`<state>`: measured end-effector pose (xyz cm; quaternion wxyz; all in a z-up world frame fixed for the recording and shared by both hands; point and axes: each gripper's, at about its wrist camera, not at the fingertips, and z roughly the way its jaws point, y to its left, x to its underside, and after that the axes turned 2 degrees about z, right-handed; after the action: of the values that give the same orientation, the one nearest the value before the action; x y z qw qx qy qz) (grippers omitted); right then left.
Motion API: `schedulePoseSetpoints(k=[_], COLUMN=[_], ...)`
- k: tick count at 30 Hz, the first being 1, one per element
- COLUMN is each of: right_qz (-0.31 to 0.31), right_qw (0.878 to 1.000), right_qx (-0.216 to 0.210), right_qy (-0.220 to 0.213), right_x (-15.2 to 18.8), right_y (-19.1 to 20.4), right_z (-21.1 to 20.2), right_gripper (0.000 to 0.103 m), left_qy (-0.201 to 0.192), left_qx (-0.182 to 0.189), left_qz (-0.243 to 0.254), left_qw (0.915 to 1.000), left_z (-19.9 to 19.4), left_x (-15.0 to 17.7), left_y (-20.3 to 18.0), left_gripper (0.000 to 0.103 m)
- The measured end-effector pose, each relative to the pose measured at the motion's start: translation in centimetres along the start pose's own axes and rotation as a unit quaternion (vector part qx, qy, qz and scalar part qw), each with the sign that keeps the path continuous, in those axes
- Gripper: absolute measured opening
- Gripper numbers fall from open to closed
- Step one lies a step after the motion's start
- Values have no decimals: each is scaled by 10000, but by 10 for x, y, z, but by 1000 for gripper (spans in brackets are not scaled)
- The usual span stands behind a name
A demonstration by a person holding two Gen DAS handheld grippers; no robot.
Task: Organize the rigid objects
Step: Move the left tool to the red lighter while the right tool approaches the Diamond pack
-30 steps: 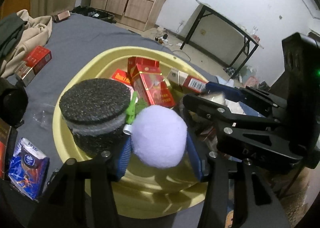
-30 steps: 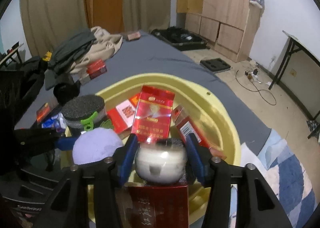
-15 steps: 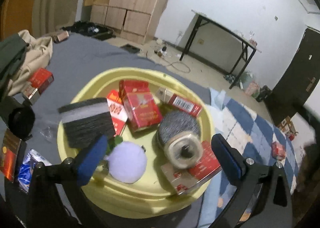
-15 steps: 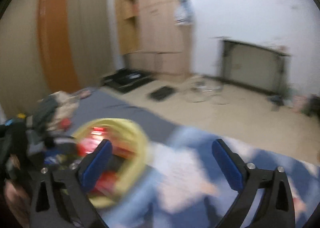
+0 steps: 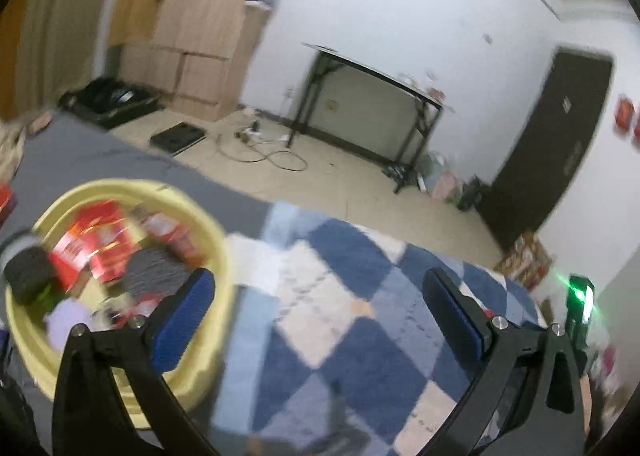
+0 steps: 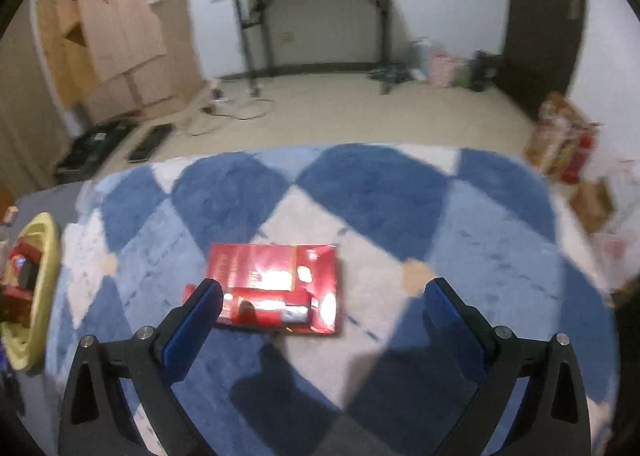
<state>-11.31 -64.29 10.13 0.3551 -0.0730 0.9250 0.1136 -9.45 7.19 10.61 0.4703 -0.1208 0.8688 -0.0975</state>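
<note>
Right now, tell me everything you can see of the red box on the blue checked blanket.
The red box is flat, rectangular and glossy, with glare on its top; its print is too blurred to read. It lies flat on the blue and white checked blanket, apart from the yellow basin. Nothing grips it: the right gripper hangs open above it.

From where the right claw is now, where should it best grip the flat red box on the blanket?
Grip the red box across its two short ends, coming down from above. It lies flat on the checked blanket with its long side across the view, so the open right claw probably spans it.
</note>
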Motion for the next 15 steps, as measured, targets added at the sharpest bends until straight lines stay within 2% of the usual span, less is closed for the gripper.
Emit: schedulePoseSetpoints(k=[2, 4, 6, 7, 9, 11, 13, 14, 15], right_qz=[40, -285, -477, -526, -689, -1023, -1012, -936, -873], right_qw=[9999, 9993, 9983, 9980, 9974, 9941, 9938, 9947, 9954], right_qx=[-144, -213, -321, -353, -123, 242, 429, 391, 318], right_qy=[83, 96, 22, 56, 162, 284, 178, 192, 237], right_x=[-2, 0, 0, -1, -5, -15, -25, -26, -28], right_y=[-10, -12, -11, -6, 4, 20, 34, 37, 42], right_z=[6, 4, 1, 1, 4, 15, 15, 15, 16], right_gripper=[103, 103, 103, 103, 103, 103, 103, 103, 103], left_qy=[-45, -506, -880, -910, -883, -888, -475, -363, -338], left_qx=[-158, -11, 6, -25, 102, 185, -160, -72, 173], left_qz=[298, 605, 653, 582, 435, 626, 718, 568, 356], left_qw=[9994, 9969, 9940, 9941, 9951, 9939, 9962, 9977, 9986], left_z=[7, 5, 7, 10, 28, 50, 79, 87, 91], left_x=[-20, -48, -60, -58, -43, -29, -25, -25, -25], left_y=[-33, -71, -102, -106, -111, -110, -106, -101, -93], left_gripper=[103, 103, 103, 103, 103, 103, 103, 103, 103])
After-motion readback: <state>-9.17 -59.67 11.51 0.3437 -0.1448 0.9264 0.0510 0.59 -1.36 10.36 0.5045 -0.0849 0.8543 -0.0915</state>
